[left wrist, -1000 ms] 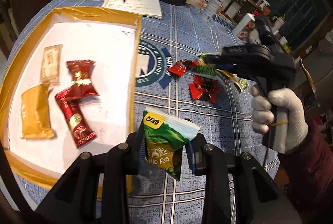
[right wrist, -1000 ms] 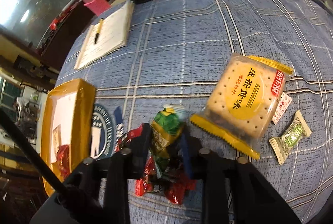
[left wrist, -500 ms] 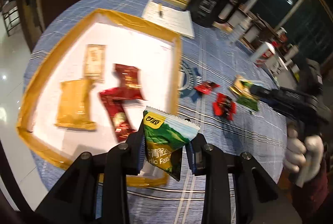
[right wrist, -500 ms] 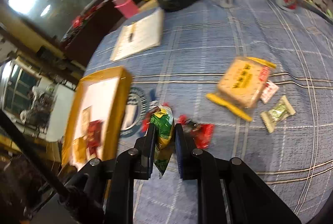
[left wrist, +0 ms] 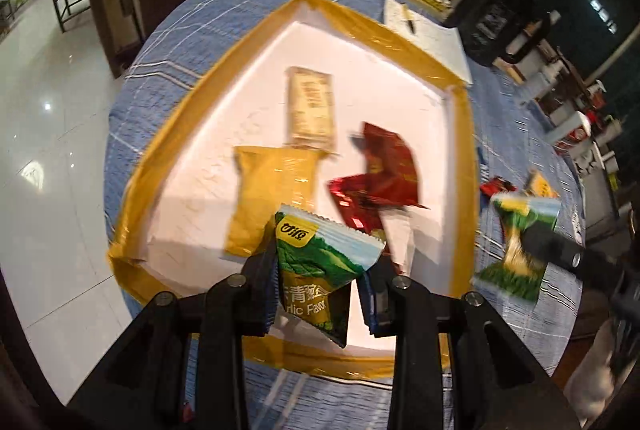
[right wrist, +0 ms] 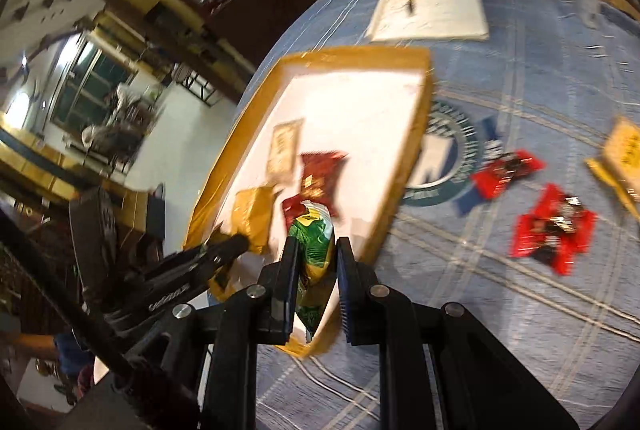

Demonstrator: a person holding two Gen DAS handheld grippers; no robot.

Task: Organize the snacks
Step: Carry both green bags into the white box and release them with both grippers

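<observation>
Our left tool (left wrist: pixel 320 288) grips a green packet (left wrist: pixel 320 270), now over the tray's (left wrist: pixel 168 134) near edge instead of the bench. Our right tool (right wrist: pixel 316 270) has lifted its green pack (right wrist: pixel 314 250) toward the tray too. Beyond, red snacks (right wrist: pixel 552 226) wait on the bench (right wrist: pixel 520 90). Both look ready to drop.

The green-and-yellow snack packet (left wrist: pixel 320 272) at the lower centre of the left wrist view carries a brand logo on a yellow patch, Chinese characters, and the partly hidden English words "rlic Flavor". Print on the other packets and the tablecloth emblem (right wrist: pixel 450 154) is too blurred to read.
</observation>
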